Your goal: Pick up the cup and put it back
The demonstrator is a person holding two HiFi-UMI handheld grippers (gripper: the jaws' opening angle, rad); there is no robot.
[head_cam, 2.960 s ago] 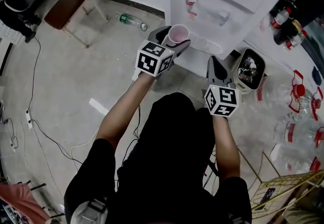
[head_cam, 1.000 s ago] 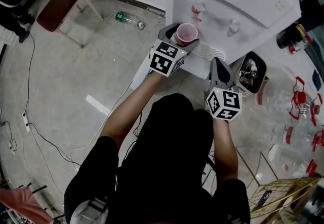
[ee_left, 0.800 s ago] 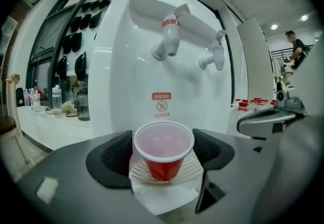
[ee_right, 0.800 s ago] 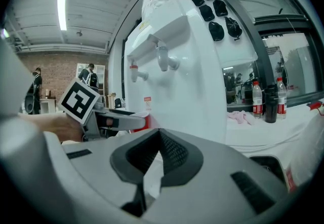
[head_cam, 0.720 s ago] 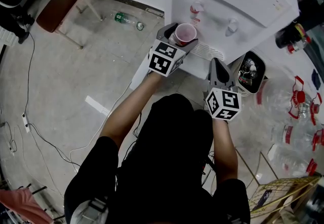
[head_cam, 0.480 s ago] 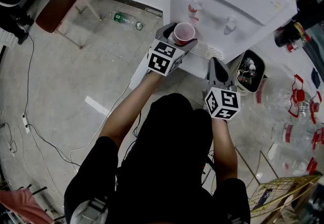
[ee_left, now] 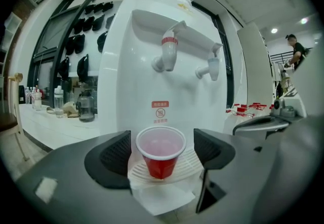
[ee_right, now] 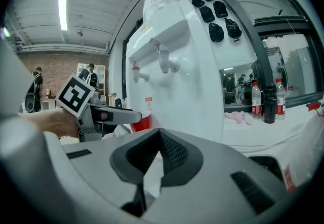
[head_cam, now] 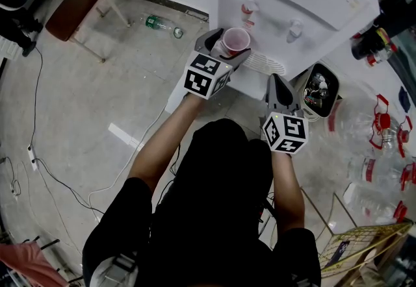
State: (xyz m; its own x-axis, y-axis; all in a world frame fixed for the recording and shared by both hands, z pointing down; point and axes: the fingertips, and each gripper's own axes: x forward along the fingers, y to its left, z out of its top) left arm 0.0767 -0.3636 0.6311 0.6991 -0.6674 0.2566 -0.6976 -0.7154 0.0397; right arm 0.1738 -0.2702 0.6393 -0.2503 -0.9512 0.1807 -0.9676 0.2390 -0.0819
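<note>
- My left gripper (head_cam: 225,49) is open. Its two dark pads sit either side of the cup (ee_left: 160,154), with a thin gap showing on each side, so nothing is clamped.
- The cup is straight ahead of this tool, centred between the jaws and well inside their reach. It stands upright on the white drip tray (ee_left: 191,163) of the water dispenser (ee_left: 131,76), with its long axis vertical and square to the line along which the jaws close.
- That is the relation the next move depends on, in my judgement. To lift, I only have to close, because the pads already face the cup's sides below the white rim. To leave it, I have to back straight out along the tool's own axis, since any sideways drift would put a pad against the wall and tip the cup.
- The red-collared tap (ee_left: 169,50) hangs above and a little beyond the cup, so I judge a straight lift has limited room.
- My right gripper (head_cam: 279,84) is closed on nothing, its pads meeting in a V. From this tool the cup lies off to the left and further forward, partly hidden behind the left gripper's jaw. The left hand is clearly the nearer one, and the right has no part to play here.
</note>
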